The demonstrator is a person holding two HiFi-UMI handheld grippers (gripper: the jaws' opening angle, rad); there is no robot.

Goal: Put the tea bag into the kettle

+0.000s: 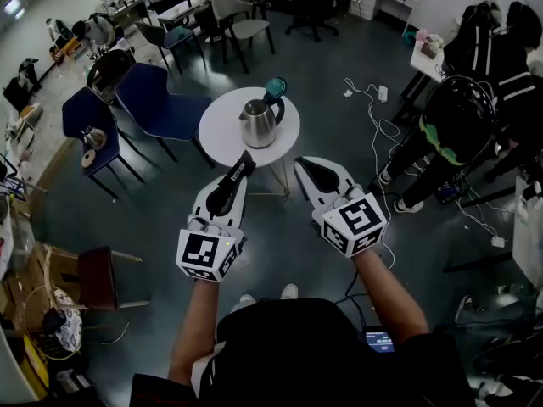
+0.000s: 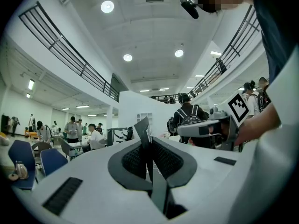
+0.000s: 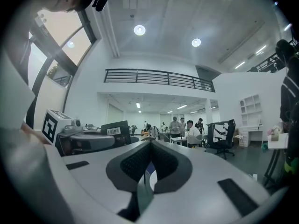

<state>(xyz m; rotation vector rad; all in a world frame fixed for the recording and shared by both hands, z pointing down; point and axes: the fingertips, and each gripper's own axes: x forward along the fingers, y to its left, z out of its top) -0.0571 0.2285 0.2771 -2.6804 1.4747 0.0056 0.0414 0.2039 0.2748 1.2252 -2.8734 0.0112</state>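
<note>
A: An open office hall is recorded. A round white surface [image 1: 219, 136] stands in it, with blue chairs [image 1: 161, 100] beside it. A steel kettle [image 1: 259, 119] is set on the surface, its teal lid [image 1: 276, 87] raised.

B: Where is the tea bag found?

A: The tea bag [image 2: 142, 127], a dark flat sachet, is clamped upright in the left claw [image 2: 148, 141]. It is held near the kettle and apart from it. The right claw [image 3: 150, 143] is noted alongside, pressed together with nothing between.

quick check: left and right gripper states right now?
Left gripper: shut on the dark flat tea bag packet.
Right gripper: shut, nothing between its jaws.
</note>
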